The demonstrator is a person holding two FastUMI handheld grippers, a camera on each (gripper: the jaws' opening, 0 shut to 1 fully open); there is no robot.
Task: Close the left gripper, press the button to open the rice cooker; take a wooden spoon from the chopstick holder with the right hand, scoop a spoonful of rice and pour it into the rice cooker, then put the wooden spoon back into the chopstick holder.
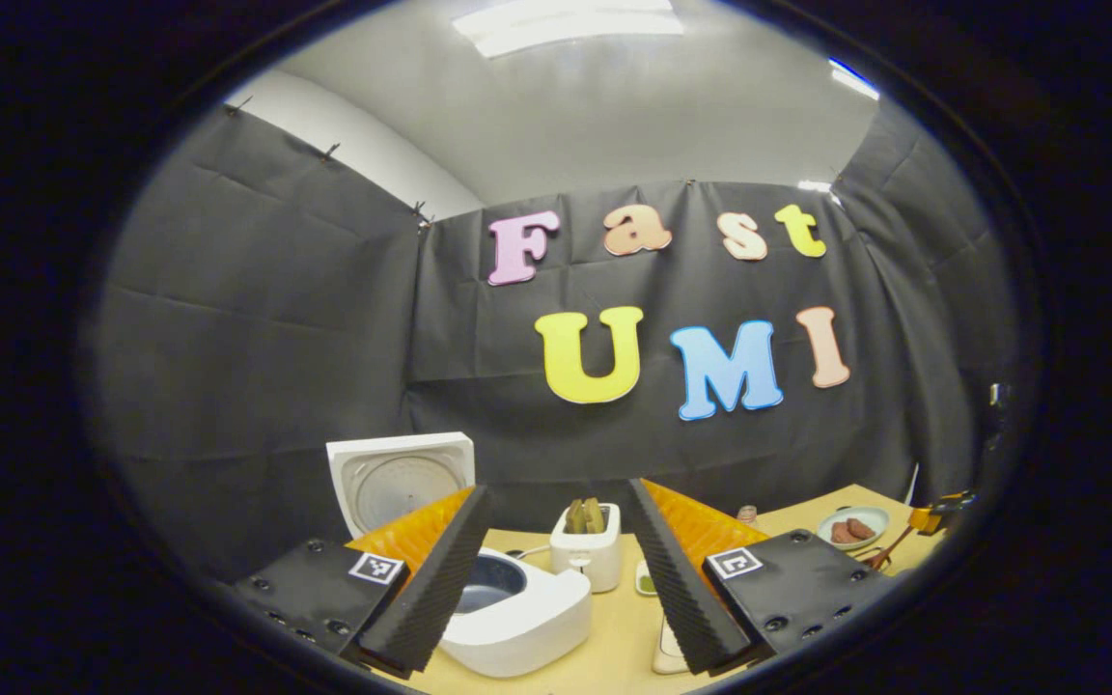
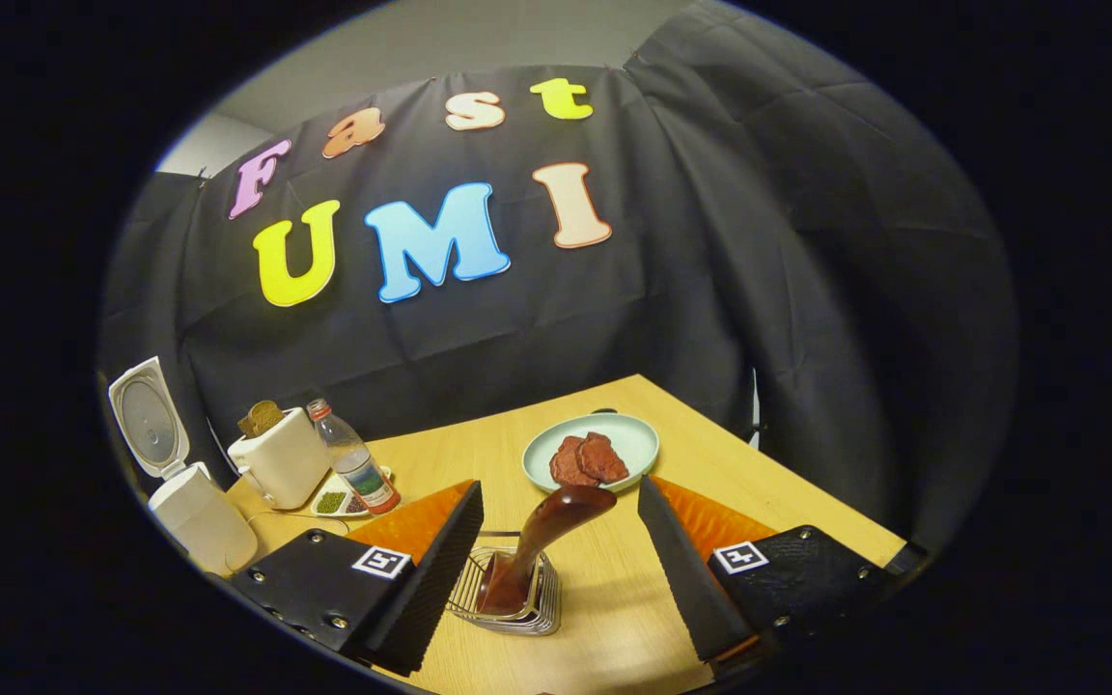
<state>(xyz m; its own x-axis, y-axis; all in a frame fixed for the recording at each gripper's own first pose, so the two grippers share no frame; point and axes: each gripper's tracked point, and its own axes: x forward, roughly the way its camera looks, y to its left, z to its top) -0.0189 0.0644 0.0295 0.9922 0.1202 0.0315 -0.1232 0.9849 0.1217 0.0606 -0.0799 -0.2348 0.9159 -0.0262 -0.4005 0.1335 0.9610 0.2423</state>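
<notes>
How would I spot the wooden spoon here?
Start at the pale green plate of reddish meat on the light wooden table. Nearer the camera stands a wire chopstick holder; the dark glossy wooden spoon leans out of it, the sole utensil there.

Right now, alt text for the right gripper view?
The open right gripper hovers over a wooden spoon standing in a wire chopstick holder on a wooden table. Behind sit a plate of meat, a bottle, a toaster and the open rice cooker.
</notes>
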